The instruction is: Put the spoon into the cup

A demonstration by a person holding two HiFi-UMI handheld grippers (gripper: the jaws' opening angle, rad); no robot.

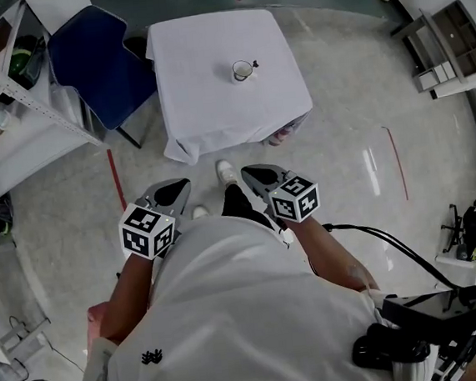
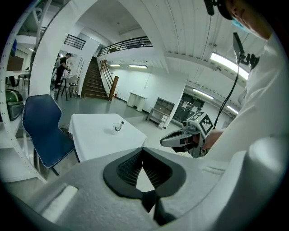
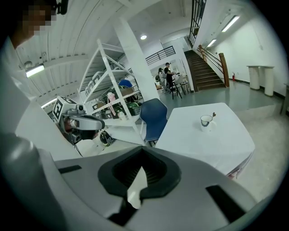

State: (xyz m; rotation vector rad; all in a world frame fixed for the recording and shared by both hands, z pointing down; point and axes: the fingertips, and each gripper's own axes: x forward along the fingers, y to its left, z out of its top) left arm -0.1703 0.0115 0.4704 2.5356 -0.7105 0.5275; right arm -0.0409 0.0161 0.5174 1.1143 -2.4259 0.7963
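1. Grippers: left gripper [image 2: 143,151] and right gripper [image 3: 142,151] are both clenched on nothing. They are held close to the person's body, well apart from the table [image 1: 205,105].
2. Task items: the cup [image 1: 242,71] stands on the cloth-covered table. The spoon [image 1: 254,63] handle appears to rise from its rim, so the spoon seems to be inside.
3. Hazard: a reach with clenched jaws could knock the light cup over or flick the spoon out.
4. Hazard: snagging the loose cloth would drag both along.
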